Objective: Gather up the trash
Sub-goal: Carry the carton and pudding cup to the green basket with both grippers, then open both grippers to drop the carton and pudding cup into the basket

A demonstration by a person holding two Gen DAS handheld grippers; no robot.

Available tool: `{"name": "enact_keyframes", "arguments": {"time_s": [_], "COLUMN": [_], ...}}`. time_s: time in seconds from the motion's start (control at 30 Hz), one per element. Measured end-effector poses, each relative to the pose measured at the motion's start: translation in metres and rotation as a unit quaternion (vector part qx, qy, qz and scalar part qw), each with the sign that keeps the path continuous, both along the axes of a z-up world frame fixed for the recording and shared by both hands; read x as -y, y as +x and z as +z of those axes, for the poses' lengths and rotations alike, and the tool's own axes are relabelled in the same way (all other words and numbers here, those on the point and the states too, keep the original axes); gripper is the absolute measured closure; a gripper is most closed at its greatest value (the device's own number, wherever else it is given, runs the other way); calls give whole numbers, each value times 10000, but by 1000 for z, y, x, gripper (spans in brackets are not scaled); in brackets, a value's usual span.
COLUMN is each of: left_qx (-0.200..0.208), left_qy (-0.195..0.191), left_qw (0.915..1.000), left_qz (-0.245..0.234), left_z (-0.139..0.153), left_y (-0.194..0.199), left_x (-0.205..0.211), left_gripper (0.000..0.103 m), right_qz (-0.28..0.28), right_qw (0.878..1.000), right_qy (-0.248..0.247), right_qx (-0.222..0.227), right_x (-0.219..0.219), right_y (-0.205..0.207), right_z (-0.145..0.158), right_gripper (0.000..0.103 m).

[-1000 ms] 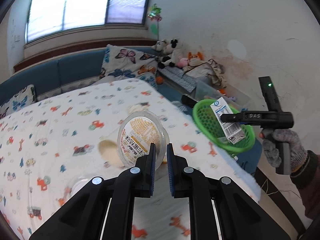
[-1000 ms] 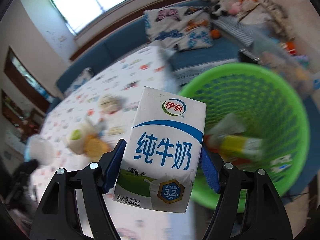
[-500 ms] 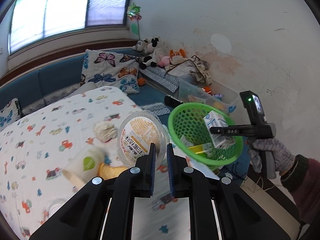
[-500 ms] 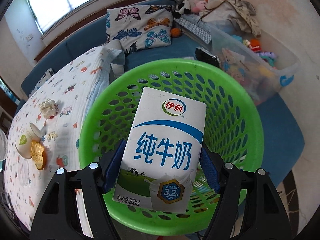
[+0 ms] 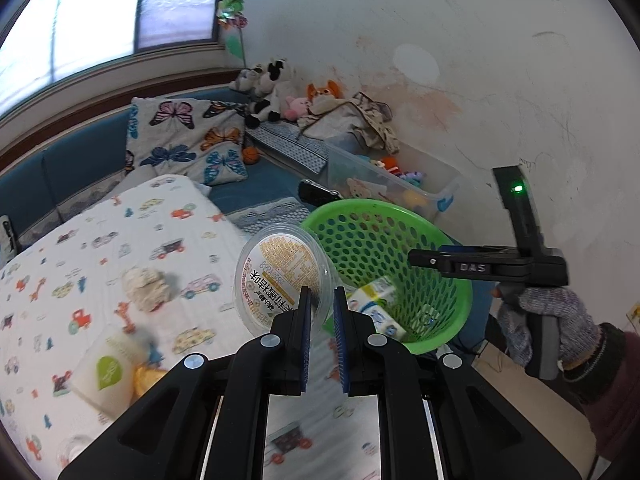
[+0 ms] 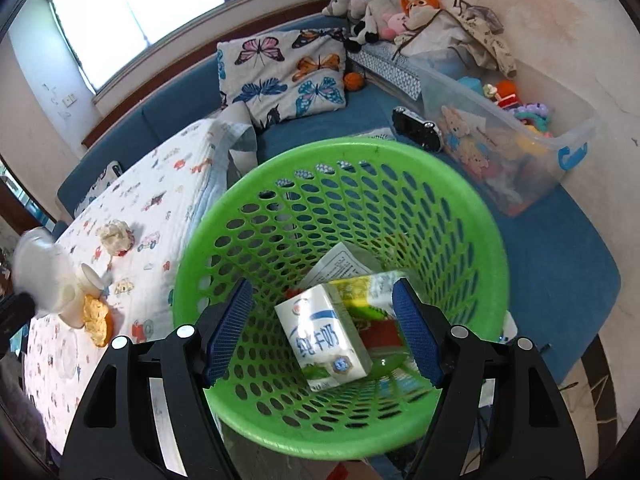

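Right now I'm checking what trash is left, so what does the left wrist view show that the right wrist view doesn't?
Only the left wrist view: the round lidded tub in the left claw and the gloved hand.

Only the right wrist view: the open, empty right claw.

Both: green basket, milk carton, crumpled tissue, paper cup.

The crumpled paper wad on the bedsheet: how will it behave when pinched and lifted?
The crumpled paper wad looks loosely balled, so it is probably very light and will squash between the tongs. Its irregular creases should grip well. On the soft sheet it seems unlikely to roll.
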State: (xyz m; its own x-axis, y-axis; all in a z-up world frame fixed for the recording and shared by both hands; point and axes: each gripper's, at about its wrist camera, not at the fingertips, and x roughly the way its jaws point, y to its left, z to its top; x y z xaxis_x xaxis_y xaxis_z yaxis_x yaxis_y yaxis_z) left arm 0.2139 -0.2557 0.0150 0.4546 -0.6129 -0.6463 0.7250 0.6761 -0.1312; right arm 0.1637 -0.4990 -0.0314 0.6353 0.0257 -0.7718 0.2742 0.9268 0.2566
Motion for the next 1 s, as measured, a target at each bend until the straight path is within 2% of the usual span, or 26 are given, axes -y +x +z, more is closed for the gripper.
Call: {"name": "enact_keyframes", "arguments": {"time_s": [0.23,0.37,0.6,0.67,0.83,1.0], "left_qx": [-146,-361,-569,-618,-605,-538], "left_qy": [122,133,270,278,215,105], "left_qw": [9993,9981,9956,9951,9952,9970], "left_qz": [-314,-489,-692,-725,-742,-543], "left_z": [-14,-24,-40,-43,-42,-32], "left_y": [4,9,8,8,4,1], "left_x": [43,69,97,100,96,74], "left_gripper": [92,92,91,80,68,64], "right_qz": [-113,-178,-279,-290,-265,-148], "right_qw": [9999,9998,9995,9995,9995,9997], "right_qy": [-16,7,45,65,111,121], "right_qx": [98,120,129,127,127,174], "right_x": [11,16,24,25,23,12], "right_y": [-29,-42,-59,-61,-64,-64], "right_z": [9,10,8,8,8,12], "right_gripper": [30,30,30,30,30,30]}}
